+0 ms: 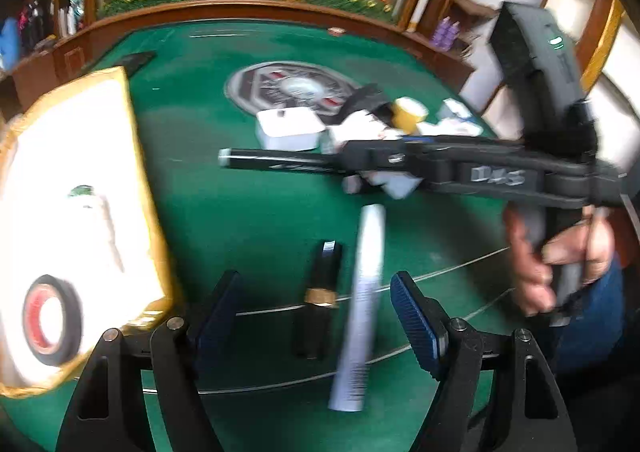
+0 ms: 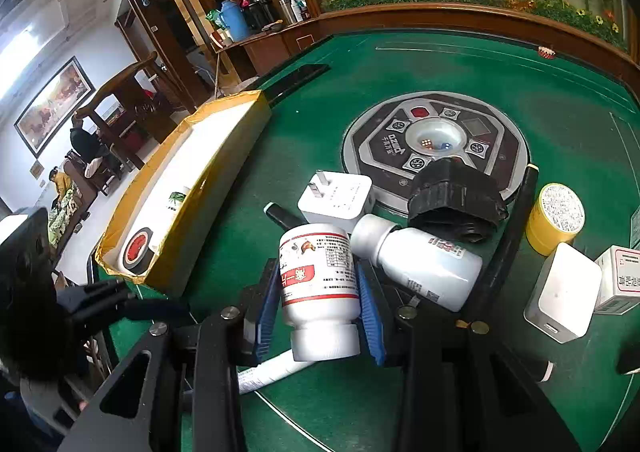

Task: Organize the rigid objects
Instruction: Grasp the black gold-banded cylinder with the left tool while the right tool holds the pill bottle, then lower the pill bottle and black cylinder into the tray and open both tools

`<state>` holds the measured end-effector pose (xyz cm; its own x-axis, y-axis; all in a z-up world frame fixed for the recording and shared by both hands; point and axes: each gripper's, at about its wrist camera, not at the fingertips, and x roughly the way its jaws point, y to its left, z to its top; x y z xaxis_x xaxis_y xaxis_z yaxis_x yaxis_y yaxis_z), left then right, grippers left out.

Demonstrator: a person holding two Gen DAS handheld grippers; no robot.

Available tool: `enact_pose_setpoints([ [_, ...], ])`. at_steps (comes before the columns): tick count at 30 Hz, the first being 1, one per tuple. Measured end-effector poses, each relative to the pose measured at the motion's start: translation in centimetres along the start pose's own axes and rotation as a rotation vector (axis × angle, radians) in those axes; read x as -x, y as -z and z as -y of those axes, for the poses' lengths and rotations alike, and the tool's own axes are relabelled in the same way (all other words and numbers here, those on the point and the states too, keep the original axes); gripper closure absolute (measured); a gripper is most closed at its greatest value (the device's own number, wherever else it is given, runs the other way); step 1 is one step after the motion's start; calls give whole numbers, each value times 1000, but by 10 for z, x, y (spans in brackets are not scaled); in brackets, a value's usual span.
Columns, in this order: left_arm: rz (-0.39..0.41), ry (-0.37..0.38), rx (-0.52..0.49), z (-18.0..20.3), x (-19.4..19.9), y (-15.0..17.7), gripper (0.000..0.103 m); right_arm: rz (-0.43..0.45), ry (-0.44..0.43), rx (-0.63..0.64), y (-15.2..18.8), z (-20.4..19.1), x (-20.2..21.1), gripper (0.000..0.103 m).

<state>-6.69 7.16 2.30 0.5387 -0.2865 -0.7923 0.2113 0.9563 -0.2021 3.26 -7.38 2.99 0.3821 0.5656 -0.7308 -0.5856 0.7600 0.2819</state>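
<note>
While left claw (image 1: 316,316) gapes, right claw (image 2: 320,304) clamps white bottle (image 2: 318,284).

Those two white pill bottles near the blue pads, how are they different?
The red-labelled bottle sits between the right gripper pads, cap toward the camera; the second bottle lies on its side on the green table, cap pointing away. The first carries a red band and pictures; the second shows mostly small print. Both are white plastic with white caps.

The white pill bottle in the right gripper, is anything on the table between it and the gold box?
Nothing visible blocks it. The white pill bottle sits between the right gripper's pads, and only bare green felt lies between it and the gold box to its left.
</note>
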Motion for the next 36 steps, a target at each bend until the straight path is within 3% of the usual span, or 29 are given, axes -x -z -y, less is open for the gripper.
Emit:
enact_pose_setpoints([
  [1,-14,-28,-19,1,-3,1,26,-1,-5,-2,0,0,0,67],
  [3,-38,-42,-56,6,-11,3,50,-1,-12,-4,0,0,0,67],
  [5,-65,-83,-98,12,-20,6,58,0,-12,-4,0,0,0,67],
  [9,-44,-146,-134,19,-23,9,63,-1,-16,0,-1,-1,0,67],
  [10,-35,-148,-127,18,-23,9,67,-1,-18,2,-1,-2,0,67],
  [11,-28,-141,-119,18,-21,10,83,-2,-19,4,-1,-3,-1,67],
  [12,-20,-123,-102,15,-20,10,85,-1,-20,5,-1,-3,-1,67],
  [18,5,-27,8,-4,-8,8,85,8,-37,-2,0,-3,0,67],
  [26,112,59,119,-29,34,2,85,12,-61,-10,1,-4,-2,67],
  [32,203,-21,227,-81,72,0,85,10,-123,-11,-5,-21,-3,67],
  [36,227,-101,311,-119,80,0,85,-11,-168,39,-11,-55,-11,67],
])
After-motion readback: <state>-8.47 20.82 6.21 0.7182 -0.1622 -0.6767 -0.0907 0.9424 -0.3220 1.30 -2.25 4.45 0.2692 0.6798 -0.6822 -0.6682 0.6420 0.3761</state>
